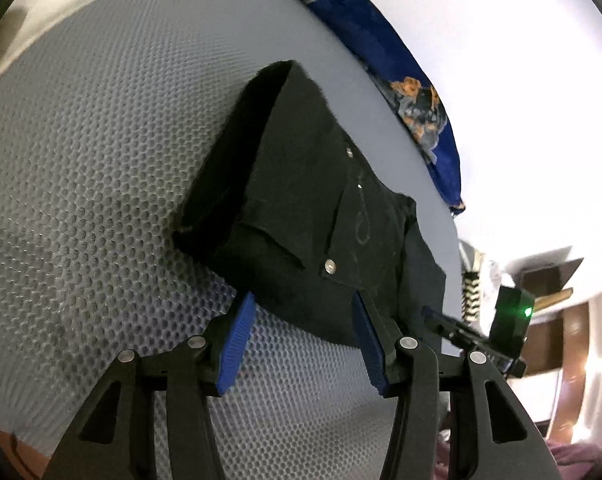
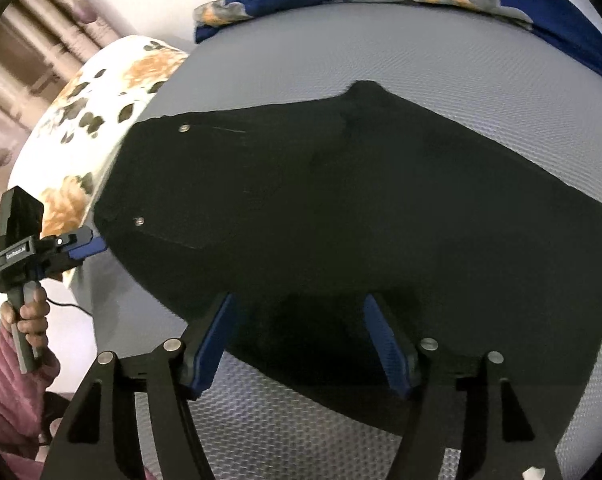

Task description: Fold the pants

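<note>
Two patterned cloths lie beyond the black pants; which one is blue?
The blanket along the mattress's far edge is blue with orange-grey patches. The pillow beside the pants' waist is white with orange flowers.

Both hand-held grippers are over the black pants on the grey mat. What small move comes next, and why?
Probably close the left hand-held gripper on the near hem of the folded black denim pants: its blue pads straddle that edge, open and gripping nothing. The right hand-held gripper also stands open, so nothing is held for the next fold.

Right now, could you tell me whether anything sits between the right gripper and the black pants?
Nothing visible does: the right gripper hangs open directly over the near edge of the black pants on the grey mattress.
</note>
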Demonstrator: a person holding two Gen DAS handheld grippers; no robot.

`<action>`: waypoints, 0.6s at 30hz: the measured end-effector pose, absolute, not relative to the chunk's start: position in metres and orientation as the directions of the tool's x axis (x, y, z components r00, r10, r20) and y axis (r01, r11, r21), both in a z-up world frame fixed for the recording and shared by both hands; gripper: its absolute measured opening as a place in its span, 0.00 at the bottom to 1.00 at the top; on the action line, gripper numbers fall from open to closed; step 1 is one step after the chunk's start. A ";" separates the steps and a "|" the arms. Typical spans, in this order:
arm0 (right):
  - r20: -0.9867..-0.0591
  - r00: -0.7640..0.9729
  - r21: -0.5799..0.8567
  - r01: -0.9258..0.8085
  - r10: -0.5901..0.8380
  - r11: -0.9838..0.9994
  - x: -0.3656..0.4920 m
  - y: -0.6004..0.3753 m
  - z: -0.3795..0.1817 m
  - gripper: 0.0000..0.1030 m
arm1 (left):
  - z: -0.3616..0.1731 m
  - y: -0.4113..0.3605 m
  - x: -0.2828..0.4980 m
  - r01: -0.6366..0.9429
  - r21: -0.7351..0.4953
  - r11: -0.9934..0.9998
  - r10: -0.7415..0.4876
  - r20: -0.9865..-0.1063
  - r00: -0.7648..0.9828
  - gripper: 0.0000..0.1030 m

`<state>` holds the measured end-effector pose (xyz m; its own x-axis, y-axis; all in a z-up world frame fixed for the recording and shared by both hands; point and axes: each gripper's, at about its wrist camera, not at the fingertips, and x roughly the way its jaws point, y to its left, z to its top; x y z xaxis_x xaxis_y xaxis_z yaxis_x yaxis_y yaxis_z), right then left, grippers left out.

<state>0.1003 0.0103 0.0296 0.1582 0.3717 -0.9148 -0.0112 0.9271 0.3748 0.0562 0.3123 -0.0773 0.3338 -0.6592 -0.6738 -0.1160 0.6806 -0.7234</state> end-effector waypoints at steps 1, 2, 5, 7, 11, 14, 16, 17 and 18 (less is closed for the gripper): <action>-0.919 0.153 0.368 -0.003 0.364 0.930 0.100 0.009 0.027 0.63 | -0.080 0.315 0.056 -0.121 -0.729 0.674 -0.662 -0.669 0.337 0.49; -0.922 0.148 0.363 0.004 0.358 0.932 0.100 0.008 0.025 0.63 | -0.083 0.318 0.057 -0.126 -0.734 0.668 -0.666 -0.664 0.340 0.49; -0.929 0.132 0.351 0.010 0.346 0.936 0.099 0.010 0.019 0.63 | -0.094 0.327 0.057 -0.153 -0.745 0.649 -0.670 -0.655 0.348 0.49; -0.933 0.122 0.342 0.009 0.338 0.940 0.100 0.013 0.016 0.63 | -0.102 0.331 0.057 -0.164 -0.760 0.628 -0.680 -0.639 0.358 0.49; -0.937 0.100 0.340 0.027 0.336 0.940 0.103 0.014 0.008 0.63 | -0.108 0.344 0.055 -0.160 -0.798 0.581 -0.710 -0.593 0.380 0.50; -0.937 0.084 0.343 0.031 0.339 0.939 0.106 0.015 0.006 0.67 | -0.111 0.351 0.057 -0.149 -0.815 0.560 -0.727 -0.570 0.383 0.50; -0.935 0.079 0.350 0.036 0.346 0.936 0.108 0.015 0.005 0.70 | -0.111 0.354 0.062 -0.144 -0.815 0.561 -0.726 -0.568 0.388 0.50; -0.935 0.076 0.351 0.033 0.347 0.936 0.108 0.016 0.005 0.71 | -0.110 0.355 0.064 -0.149 -0.818 0.556 -0.727 -0.566 0.389 0.50; -0.936 0.076 0.347 0.030 0.344 0.937 0.107 0.017 0.004 0.71 | -0.110 0.355 0.066 -0.146 -0.815 0.561 -0.719 -0.567 0.402 0.50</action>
